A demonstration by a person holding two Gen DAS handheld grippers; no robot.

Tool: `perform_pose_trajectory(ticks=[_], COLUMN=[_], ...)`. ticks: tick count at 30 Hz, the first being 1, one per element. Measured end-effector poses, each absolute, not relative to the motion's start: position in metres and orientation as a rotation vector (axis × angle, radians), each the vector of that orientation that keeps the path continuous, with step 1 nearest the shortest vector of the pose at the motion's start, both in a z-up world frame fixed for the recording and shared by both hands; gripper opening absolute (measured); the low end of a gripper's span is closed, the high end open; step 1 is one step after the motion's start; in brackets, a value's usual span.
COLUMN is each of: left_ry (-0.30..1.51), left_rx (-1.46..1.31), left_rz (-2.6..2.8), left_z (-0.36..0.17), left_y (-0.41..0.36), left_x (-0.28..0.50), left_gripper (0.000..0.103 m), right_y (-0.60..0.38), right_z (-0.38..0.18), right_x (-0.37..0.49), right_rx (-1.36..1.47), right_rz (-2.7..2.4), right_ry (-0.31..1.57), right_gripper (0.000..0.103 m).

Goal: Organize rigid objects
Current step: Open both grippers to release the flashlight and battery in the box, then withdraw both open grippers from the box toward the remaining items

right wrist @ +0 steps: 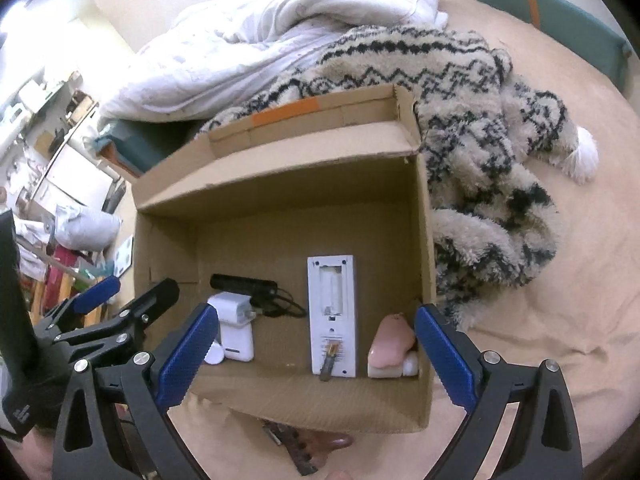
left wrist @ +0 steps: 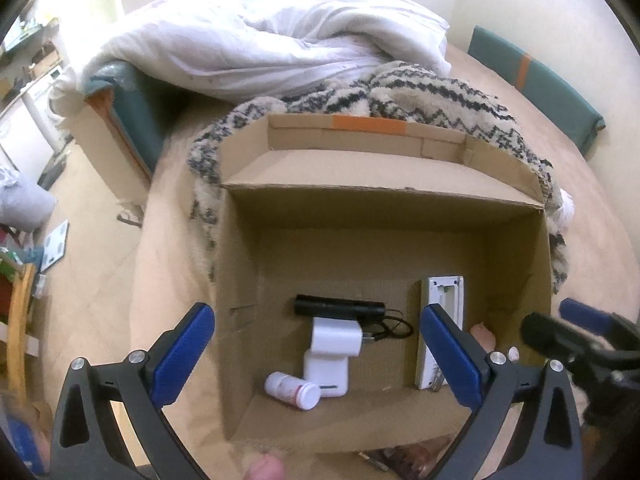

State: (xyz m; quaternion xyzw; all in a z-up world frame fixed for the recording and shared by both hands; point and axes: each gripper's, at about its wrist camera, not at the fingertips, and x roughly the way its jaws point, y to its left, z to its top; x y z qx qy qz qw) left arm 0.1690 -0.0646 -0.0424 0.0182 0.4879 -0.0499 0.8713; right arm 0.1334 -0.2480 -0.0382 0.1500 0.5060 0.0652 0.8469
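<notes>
Both tongs hang above an open cardboard box (left wrist: 516, 248) that sits on a bed with a beige sheet (left wrist: 600, 220), and both stand wide apart with nothing between their blue pads.

Everything rigid in sight is already on the box floor. In the left wrist view a black flashlight-like cylinder (left wrist: 340, 306) lies with its long axis running 9 to 3 o'clock. Just below it is a white charger (left wrist: 326, 356), touching or nearly so, with a dark cable (left wrist: 396, 326) looping off at 3 o'clock. A small white pill bottle (left wrist: 292, 390) lies on its side at about 7 o'clock from the charger. A white remote control (right wrist: 332, 316), battery bay open and face down, runs 12 to 6 o'clock; a small brown item at its near end is too unclear to name. A pink soap-like object (right wrist: 392, 344) sits in the near right corner.

The left tongs (left wrist: 320, 356) hover over the charger and bottle. The right tongs (right wrist: 316, 356) straddle the remote's near end, the pink object just inside the right pad. A dark object (right wrist: 304, 448) pokes out on the sheet at 6 o'clock, below the box's near wall; if it is next, it lies behind both fingertips and slightly nearer the right tongs, I judge.

A patterned fleece blanket (right wrist: 480, 140) and a white duvet (left wrist: 260, 40) are piled at 12 o'clock.
</notes>
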Motion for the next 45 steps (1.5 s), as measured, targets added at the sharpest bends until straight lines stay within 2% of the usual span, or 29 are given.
perform_pose_trajectory(ticks=[8,19,24,32,35,36,37,39,42,45], left_ry=[1.001,1.008,1.029,1.164,1.186,1.193,1.2,1.206,1.202,1.215], left_rx=[0.053,0.09,0.06,-0.009,-0.035,-0.042,-0.049,-0.064,-0.059,-0.072], left_rz=[-0.091,-0.079,-0.046,0.003,-0.012,-0.019,-0.027,-0.035,-0.016,-0.027], left_z=[-0.017,-0.02,-0.034,-0.062,-0.064,-0.063,-0.063,-0.062,-0.06,-0.06], left_y=[-0.048,-0.029,-0.018,-0.003,-0.003,-0.003,-0.004,-0.003,-0.002,-0.001], left_x=[0.139,0.089,0.085,0.097,0.097,0.096,0.096,0.094,0.092,0.09], left_gripper=[0.103,0.103,0.103,0.102,0.102,0.102,0.102,0.102,0.102,0.102], right_y=[-0.247,-0.239,-0.241,-0.241,-0.223,-0.216,-0.21,-0.201,-0.184,-0.168], right_z=[-0.027,-0.037,-0.062,-0.119,-0.135,-0.139,-0.145,-0.159,-0.168,-0.173], right_x=[0.102,0.063,0.06,0.069,0.069,0.07,0.071,0.071,0.077,0.083], right_rx=[0.259,0.233,0.213,0.392,0.352,0.322,0.298,0.24,0.118,0.034], right_rz=[0.151,0.165,0.137,0.133,0.171,0.179,0.191,0.192,0.203,0.234], right_ry=[1.051,1.105,1.211,1.407,1.457,1.466,1.486,1.523,1.527,1.506], right_gripper=[0.103,0.103,0.103,0.103,0.103,0.096,0.085,0.074,0.069,0.058])
